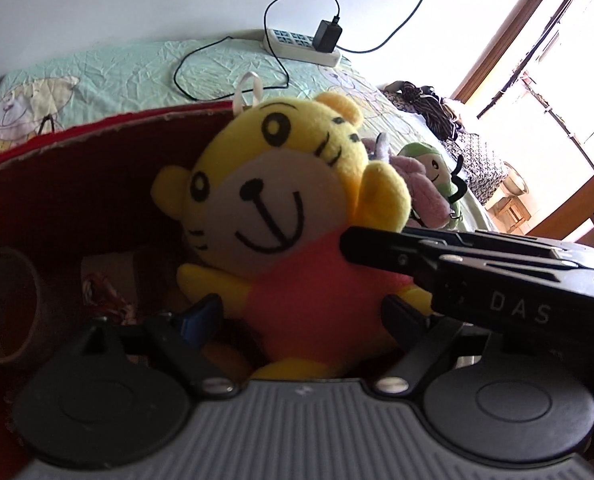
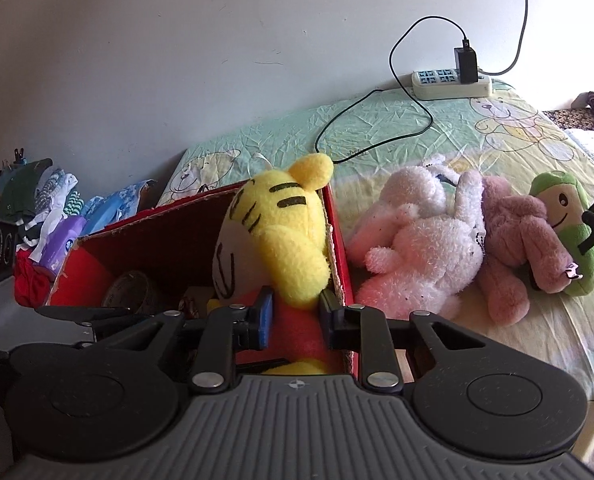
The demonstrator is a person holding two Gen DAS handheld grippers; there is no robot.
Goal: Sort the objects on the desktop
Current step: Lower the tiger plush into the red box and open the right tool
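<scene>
Right gripper [image 2: 295, 314]: clenched on the tiger plush [image 2: 275, 236], blue pads pressing the red torso from both sides; judged to carry the toy's weight while it is lowered.
Left gripper [image 1: 301, 314]: fingers spread either side of the tiger plush's [image 1: 281, 216] lower body, with visible gaps; released, judged to be steadying or guiding rather than gripping.
Tiger plush: upright, half inside the red box [image 2: 335, 232], head above the rim, against the box's right wall.
Red box: holds a tape roll [image 1: 5, 304] and small items on its floor; appears to be the sorting bin.
Remaining toys: white plush [image 2: 421, 240], pink plush [image 2: 517, 232] and green plush [image 2: 569, 224] lie touching one another on the bedsheet [image 2: 377, 128], just beside the box; judged unsorted.
Risk: power strip [image 2: 451, 84] cable trails across the sheet near the toys.
</scene>
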